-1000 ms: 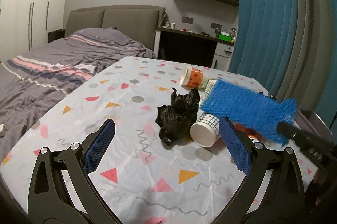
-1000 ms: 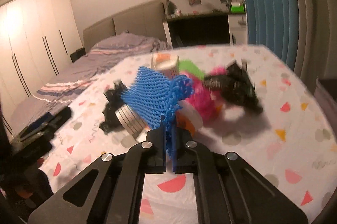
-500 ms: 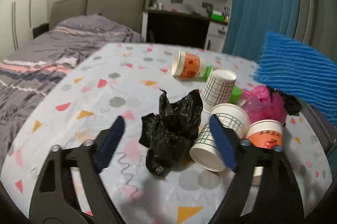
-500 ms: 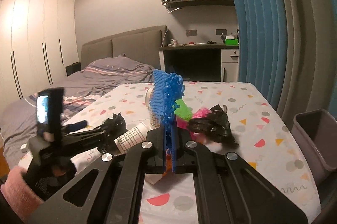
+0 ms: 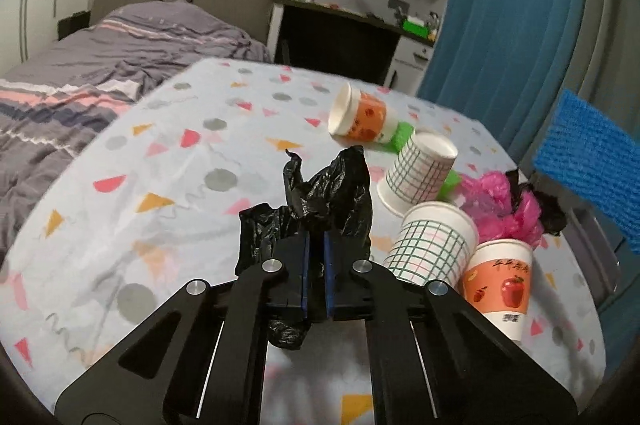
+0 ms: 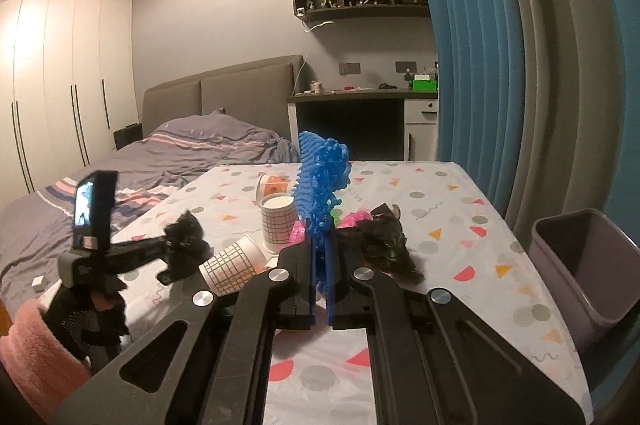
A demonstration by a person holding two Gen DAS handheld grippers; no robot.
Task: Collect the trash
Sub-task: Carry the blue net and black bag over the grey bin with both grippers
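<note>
My left gripper (image 5: 315, 245) is shut on a crumpled black plastic bag (image 5: 320, 193) on the patterned table (image 5: 168, 193); the bag also shows in the right wrist view (image 6: 184, 249). My right gripper (image 6: 319, 225) is shut on a blue foam net (image 6: 320, 177) and holds it above the table; the net shows at the right edge of the left wrist view (image 5: 588, 161). Several paper cups (image 5: 436, 245) lie to the right of the bag, with a pink bag (image 5: 504, 209) behind them. A grey trash bin (image 6: 588, 265) stands off the table's right edge.
A second black bag (image 6: 384, 245) lies right of my right gripper. An orange cup (image 5: 360, 117) and a green item (image 5: 404, 137) lie farther back. A bed (image 5: 80, 77) is on the left, a desk (image 5: 344, 37) behind, a blue curtain (image 5: 500, 9) on the right.
My left gripper moved forward and closed on the black bag. My right gripper lifted the blue net up and to the right, toward the bin side.
</note>
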